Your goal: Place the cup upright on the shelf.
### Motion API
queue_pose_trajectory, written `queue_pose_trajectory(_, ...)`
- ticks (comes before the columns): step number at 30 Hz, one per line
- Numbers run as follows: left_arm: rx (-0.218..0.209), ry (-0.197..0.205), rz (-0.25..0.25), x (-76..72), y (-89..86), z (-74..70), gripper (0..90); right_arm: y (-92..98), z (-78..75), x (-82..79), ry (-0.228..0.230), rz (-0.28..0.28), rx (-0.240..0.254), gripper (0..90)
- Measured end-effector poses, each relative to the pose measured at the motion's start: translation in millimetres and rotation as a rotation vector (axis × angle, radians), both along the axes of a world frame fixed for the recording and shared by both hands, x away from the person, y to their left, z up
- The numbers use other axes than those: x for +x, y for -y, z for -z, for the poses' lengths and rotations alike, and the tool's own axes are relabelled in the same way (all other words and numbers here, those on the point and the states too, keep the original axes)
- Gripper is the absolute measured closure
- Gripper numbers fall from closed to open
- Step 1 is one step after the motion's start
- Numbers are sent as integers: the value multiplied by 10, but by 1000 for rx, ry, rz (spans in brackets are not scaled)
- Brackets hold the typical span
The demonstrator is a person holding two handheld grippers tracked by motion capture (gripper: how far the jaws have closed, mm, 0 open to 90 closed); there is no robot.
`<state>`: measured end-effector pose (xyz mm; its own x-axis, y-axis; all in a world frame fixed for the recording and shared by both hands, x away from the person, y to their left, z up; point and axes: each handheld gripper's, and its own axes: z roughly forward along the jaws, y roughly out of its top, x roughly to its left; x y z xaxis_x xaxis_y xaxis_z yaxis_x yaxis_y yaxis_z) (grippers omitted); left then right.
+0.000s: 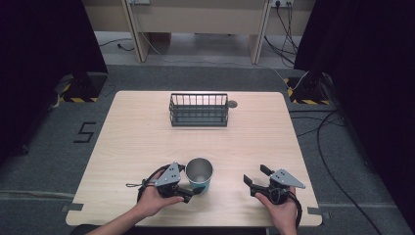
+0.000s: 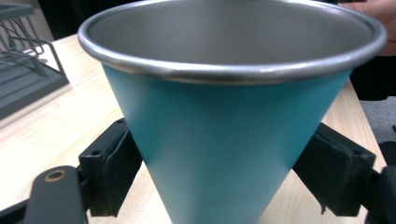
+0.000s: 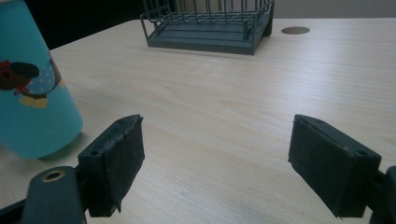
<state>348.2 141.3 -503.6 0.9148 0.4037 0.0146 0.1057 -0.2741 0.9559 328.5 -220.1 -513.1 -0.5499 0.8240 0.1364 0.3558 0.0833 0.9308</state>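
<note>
A teal metal cup with a bare steel rim and inside stands upright near the front edge of the table, left of centre. A cartoon figure is printed on its side, seen in the right gripper view.

The left tongs sit around the lower part of the cup; in the left gripper view the two black pads flank its tapered wall, close against it on both sides. Whether they press the wall or only touch it cannot be told. The left hand holds these tongs.

The right tongs rest on the table well apart from the cup, jaws spread wide with nothing between them, held by the right hand.

A dark wire basket stands at the far middle of the table, beside a small round inset.
</note>
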Motion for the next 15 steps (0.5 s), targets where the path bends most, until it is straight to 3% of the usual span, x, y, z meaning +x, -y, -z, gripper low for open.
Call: queue_pose_trajectory(15,-23,28,-48,59,-109,-130,188,8,1,-11,9,0,6,199)
